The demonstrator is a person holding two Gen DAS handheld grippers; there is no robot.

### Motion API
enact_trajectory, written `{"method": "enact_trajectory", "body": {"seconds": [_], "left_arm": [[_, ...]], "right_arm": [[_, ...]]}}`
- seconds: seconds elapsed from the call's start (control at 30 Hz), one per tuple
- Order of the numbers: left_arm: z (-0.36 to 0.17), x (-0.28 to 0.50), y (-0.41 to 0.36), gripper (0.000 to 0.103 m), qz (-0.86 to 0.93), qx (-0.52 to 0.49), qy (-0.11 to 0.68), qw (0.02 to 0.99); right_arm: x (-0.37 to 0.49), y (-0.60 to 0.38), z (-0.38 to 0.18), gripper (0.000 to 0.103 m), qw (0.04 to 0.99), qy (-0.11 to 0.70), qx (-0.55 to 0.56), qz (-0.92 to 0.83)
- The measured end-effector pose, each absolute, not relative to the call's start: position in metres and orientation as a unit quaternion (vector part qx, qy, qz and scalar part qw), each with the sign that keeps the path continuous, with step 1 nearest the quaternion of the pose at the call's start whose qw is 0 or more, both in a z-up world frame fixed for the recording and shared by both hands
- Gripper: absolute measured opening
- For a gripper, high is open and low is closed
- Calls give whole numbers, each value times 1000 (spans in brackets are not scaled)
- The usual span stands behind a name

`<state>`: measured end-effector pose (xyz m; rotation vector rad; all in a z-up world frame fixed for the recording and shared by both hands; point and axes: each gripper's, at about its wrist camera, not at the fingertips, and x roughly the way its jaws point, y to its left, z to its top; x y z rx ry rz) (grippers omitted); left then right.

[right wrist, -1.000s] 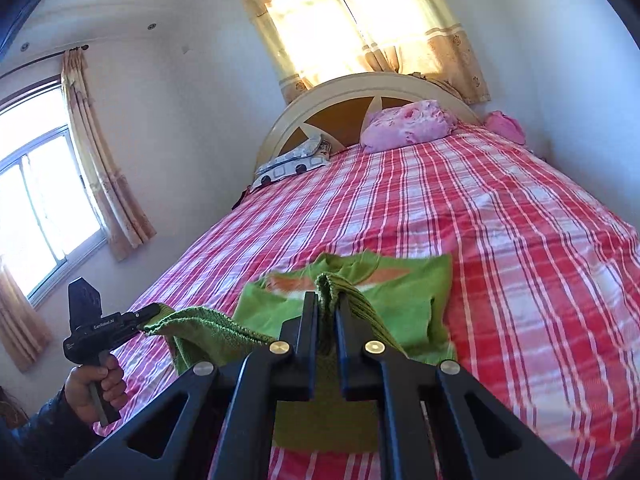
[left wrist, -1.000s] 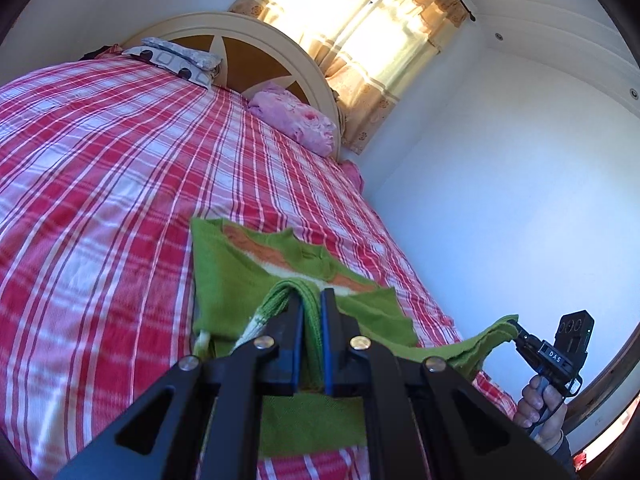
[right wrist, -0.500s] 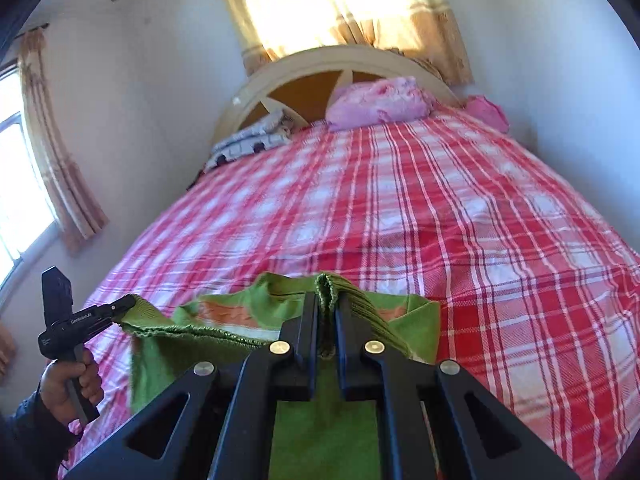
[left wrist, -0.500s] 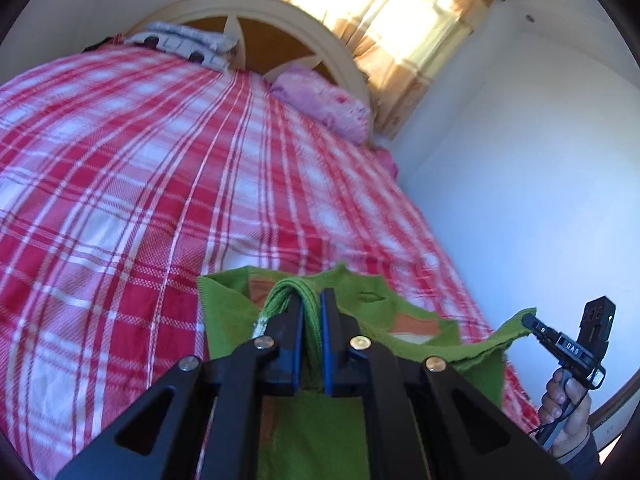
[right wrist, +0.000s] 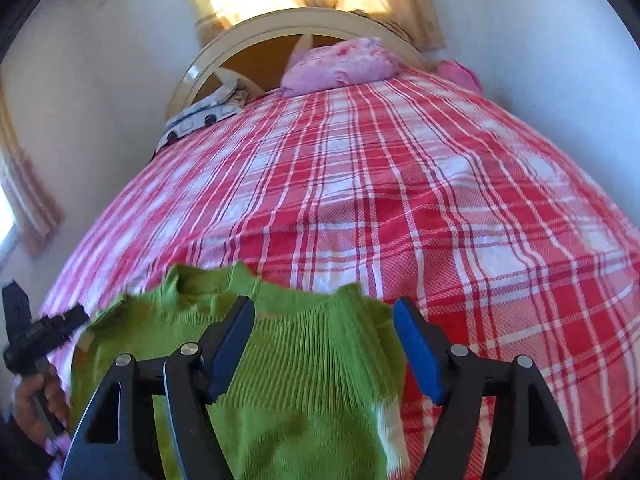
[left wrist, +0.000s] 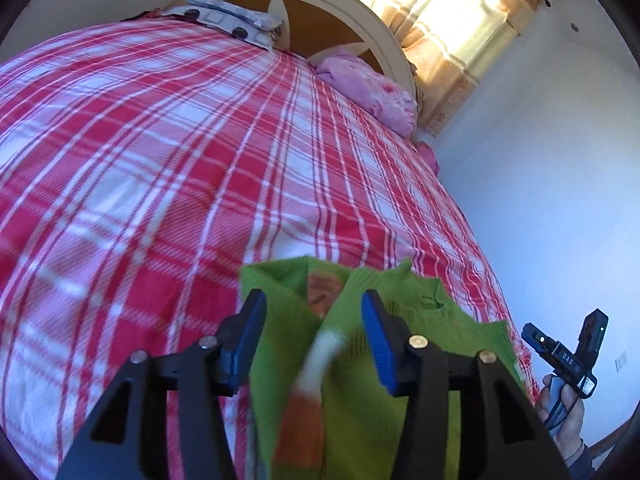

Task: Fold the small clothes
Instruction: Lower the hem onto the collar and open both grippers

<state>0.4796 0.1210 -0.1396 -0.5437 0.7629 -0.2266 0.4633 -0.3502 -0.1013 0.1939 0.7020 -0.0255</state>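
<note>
A small green knit top with orange and white trim (left wrist: 360, 392) lies doubled over on the red plaid bed, near its foot. It also shows in the right wrist view (right wrist: 296, 364). My left gripper (left wrist: 314, 332) is open, its blue pads spread above the garment's left part. My right gripper (right wrist: 324, 344) is open above the garment's ribbed right part. Neither holds cloth. The right gripper shows at the left view's lower right (left wrist: 560, 356), and the left gripper at the right view's lower left (right wrist: 44, 328).
The red and white plaid bedspread (left wrist: 180, 152) covers the whole bed. A pink pillow (left wrist: 368, 92) and a grey patterned pillow (left wrist: 236, 20) lie by the cream headboard (right wrist: 280, 28). White walls and curtained windows surround the bed.
Both grippers have moved forward over the bed and opened, letting go of the green hem. The top now lies folded over itself on the bedspread.
</note>
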Motion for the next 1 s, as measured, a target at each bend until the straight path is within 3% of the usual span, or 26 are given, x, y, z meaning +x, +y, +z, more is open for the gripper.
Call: {"method": "enact_trajectory", "body": {"seconds": [0.1,0.23,0.33,0.4,0.5,0.73,0.93,1.0], "left_arm": [[-137,458,118,51,-107,-244,355,896],[-141,441,108,65,-92,-197,364,905],[-150,438,108,65,-60,-172,375,909],[-160,439,109,65,-40,-147,387,909],[-166,440,124,65,-41,-183,392,901],[-144,454,119,68,-50,-149,369,916],[-158,496,91,72,-33,-79,404,911],[-169,508,98,82,-2,-82,419,904]], "right_arm": [[436,-336,-98,72,940,336,63,9],[406,-310,-110,72,933,356,6,55],[405,-309,-137,72,910,414,-25,26],[410,-324,-153,72,892,450,16,21],[404,-349,-151,72,901,429,68,-9],[405,-318,-114,72,929,369,37,17],[443,-268,-141,72,905,421,6,62],[449,-267,-160,73,900,434,12,50]]}}
